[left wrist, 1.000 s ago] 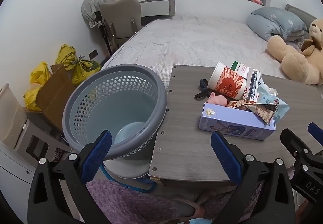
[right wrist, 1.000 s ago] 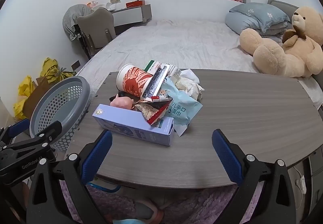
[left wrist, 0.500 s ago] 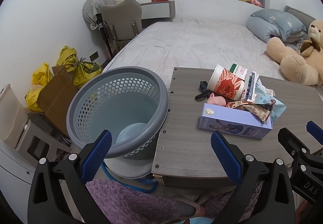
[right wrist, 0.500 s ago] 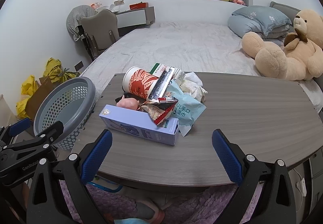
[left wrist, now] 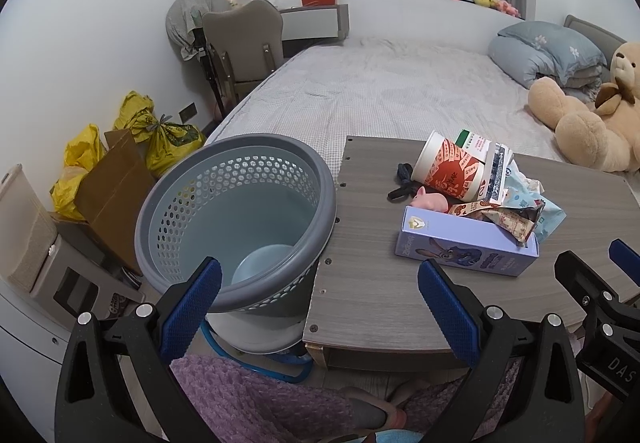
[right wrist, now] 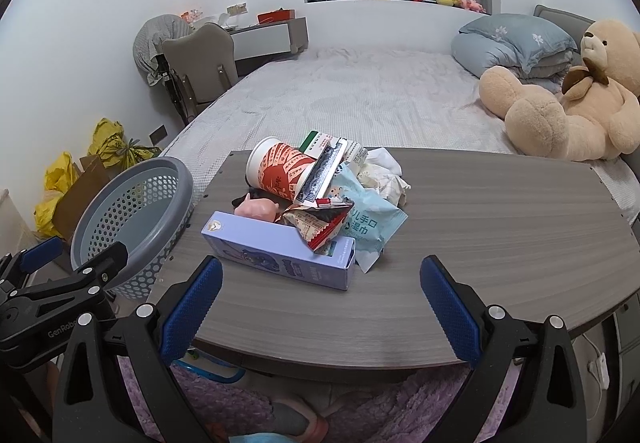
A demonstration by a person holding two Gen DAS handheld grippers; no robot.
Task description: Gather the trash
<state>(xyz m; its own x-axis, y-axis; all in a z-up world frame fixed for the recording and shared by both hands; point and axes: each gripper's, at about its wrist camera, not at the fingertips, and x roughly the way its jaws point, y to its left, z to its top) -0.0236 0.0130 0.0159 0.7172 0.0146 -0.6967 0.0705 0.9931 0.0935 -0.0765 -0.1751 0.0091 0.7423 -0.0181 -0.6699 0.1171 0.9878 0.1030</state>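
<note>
Nothing picked yet, as far as I can judge; step in hand is first approach to the trash pile. Left to right: grey perforated bin (left wrist: 236,219) stands off the worktop's left edge, rim touching or just beside that edge, tilted toward the camera; only a pale blue bowl-like thing (left wrist: 262,267) shows at the bottom, otherwise no trash in it. Left gripper (left wrist: 320,307) hangs over the gap between bin and worktop (left wrist: 372,307) near the front-left corner, jaws wide apart, nothing between them. Right gripper (right wrist: 320,303) sits over the front edge, jaws also spread wide and empty, aimed at the pile. Pile is left of centre on the worktop: purple carton (right wrist: 280,251) lies on its side nearest the front edge, its right end looks open, can't tell what's inside. A red-and-white snack wrapper (right wrist: 320,221) rests on its top. Behind it a pink pig toy (right wrist: 256,209) and a red-patterned paper cup (right wrist: 280,173) on its side, mouth toward the bin, contents hidden. Blue wet-wipe pack (right wrist: 368,223) and crumpled tissue (right wrist: 384,173) to the right. My call: take the carton first with the right gripper, across its narrow faces, since it's nearest and blocks the rest; expect the wrapper to slide off. Keep the bin steady with the left if it tips.
</note>
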